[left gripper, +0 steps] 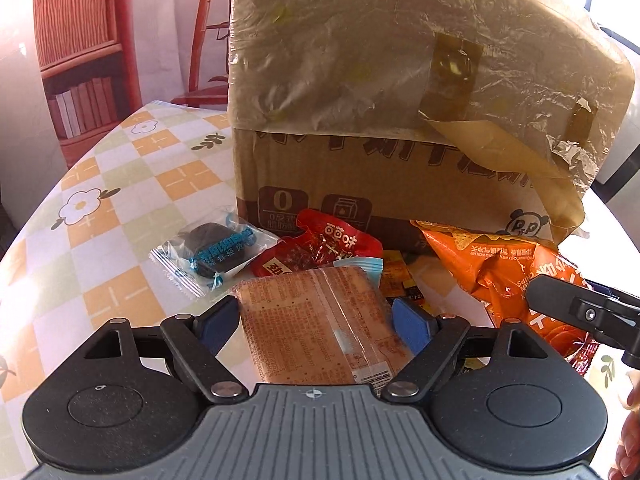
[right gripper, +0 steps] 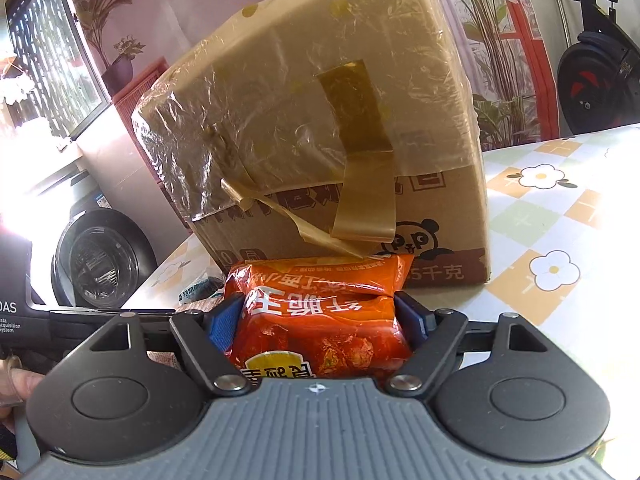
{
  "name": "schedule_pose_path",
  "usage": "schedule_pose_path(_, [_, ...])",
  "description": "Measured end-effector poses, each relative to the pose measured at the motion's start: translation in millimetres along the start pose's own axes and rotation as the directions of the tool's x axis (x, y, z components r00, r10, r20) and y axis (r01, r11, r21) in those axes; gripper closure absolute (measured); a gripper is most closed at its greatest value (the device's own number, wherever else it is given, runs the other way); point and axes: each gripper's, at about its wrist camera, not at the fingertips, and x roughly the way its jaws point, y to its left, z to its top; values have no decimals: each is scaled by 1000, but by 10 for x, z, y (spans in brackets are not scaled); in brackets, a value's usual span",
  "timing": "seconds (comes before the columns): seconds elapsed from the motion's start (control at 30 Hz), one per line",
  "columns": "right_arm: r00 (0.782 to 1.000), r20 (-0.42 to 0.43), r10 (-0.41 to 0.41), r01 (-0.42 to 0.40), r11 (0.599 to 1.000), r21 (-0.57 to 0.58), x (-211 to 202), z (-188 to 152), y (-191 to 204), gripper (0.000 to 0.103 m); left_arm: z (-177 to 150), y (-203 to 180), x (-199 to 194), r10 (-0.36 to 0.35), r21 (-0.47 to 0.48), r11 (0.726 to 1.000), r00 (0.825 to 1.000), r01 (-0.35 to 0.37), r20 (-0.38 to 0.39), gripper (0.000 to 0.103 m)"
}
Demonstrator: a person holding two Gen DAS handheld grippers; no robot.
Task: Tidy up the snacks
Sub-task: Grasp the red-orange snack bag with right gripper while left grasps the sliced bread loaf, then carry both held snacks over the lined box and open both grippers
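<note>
My left gripper [left gripper: 314, 322] is shut on a pale orange snack packet [left gripper: 320, 320], its blue pads [left gripper: 412, 322] pressing both sides. Ahead lie a red snack pack [left gripper: 324, 248], a clear packet with a dark biscuit [left gripper: 212, 254] and an orange chip bag [left gripper: 512, 268], all against a taped cardboard box [left gripper: 400, 80]. My right gripper [right gripper: 320, 320] is shut on the orange chip bag [right gripper: 320, 320] in front of the same box [right gripper: 320, 120]. Part of the right gripper shows in the left wrist view [left gripper: 580, 308], on the chip bag.
The table has a checked floral cloth [left gripper: 100, 208], which shows to the right of the box in the right wrist view [right gripper: 560, 220]. A red chair [left gripper: 208, 40] stands behind the table. A washing machine [right gripper: 104, 256] and an exercise bike [right gripper: 596, 60] stand beyond the table edges.
</note>
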Motion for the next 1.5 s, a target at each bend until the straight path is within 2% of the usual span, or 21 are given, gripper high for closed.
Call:
schedule_pose_path(0.17, [1000, -5, -7, 7, 1000, 13, -11, -21, -34, 23, -103, -124, 114, 49, 58, 997, 999, -49, 2, 12])
schedule_pose_path(0.33, [1000, -6, -14, 14, 1000, 13, -34, -28, -35, 23, -111, -100, 81, 42, 66, 997, 999, -42, -3, 21])
schedule_pose_path(0.43, [1000, -8, -8, 8, 1000, 18, -49, -28, -27, 23, -138, -58, -30, 42, 79, 996, 999, -43, 17, 24])
schedule_pose_path(0.6, [999, -22, 38, -37, 999, 25, -51, -9, 35, 23, -114, 72, -328, -7, 69, 998, 997, 1, 81, 25])
schedule_pose_path(0.87, [997, -12, 77, -77, 997, 15, -50, 110, 263, 23, -47, 267, -780, 45, 82, 995, 988, -57, 147, 25])
schedule_pose_path(1.03, [996, 1, 88, -88, 996, 30, -88, 215, 453, 23, 7, 411, -994, 33, 33, 999, 984, -39, 175, 25])
schedule_pose_path(1.3, [988, 53, 144, -143, 989, -21, -233, 398, 835, 23, 122, 543, -1347, 18, 8, 1000, 963, -21, 270, 25])
schedule_pose_path(1.5, [970, 179, 165, -159, 986, -47, -449, 736, 988, 24, 334, 499, -1649, 2, 27, 1000, 933, -13, 361, 25])
